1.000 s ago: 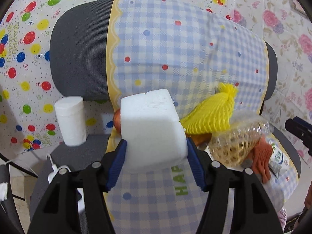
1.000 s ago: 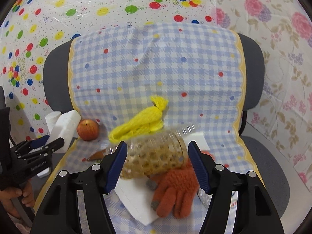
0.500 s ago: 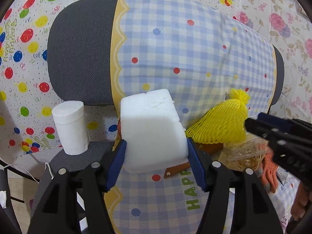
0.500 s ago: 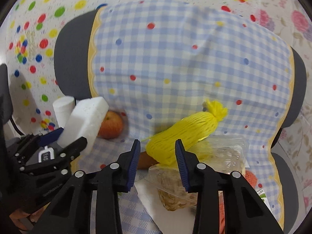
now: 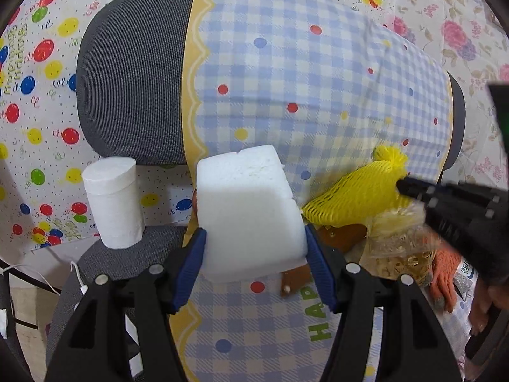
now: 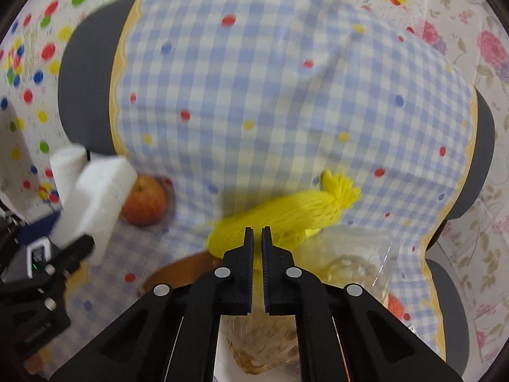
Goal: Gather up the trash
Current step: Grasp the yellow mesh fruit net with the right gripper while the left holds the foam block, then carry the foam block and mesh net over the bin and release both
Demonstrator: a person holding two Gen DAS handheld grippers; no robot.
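My left gripper (image 5: 254,242) is shut on a white foam block (image 5: 248,210) and holds it above the chair seat; the block also shows in the right wrist view (image 6: 95,200). My right gripper (image 6: 257,235) is shut with nothing between its pads, right over the near end of a yellow knitted hat (image 6: 286,216). The hat (image 5: 359,194) lies on the blue checked cloth (image 5: 302,95). A clear plastic bottle with a woven mesh (image 6: 343,273) lies below the hat. An apple (image 6: 144,203) sits at the left.
A white foam cylinder (image 5: 111,200) stands on the grey chair seat (image 5: 105,261) at the left. An orange glove (image 5: 445,273) and a brown leather piece (image 5: 343,238) lie on the cloth. The chair back rises behind. A white cable (image 5: 76,273) lies on the seat's left edge.
My right gripper has closed from wide open to shut and moved forward over the bottle to the yellow hat. My left gripper kept hold of the foam block and drew nearer the chair back.
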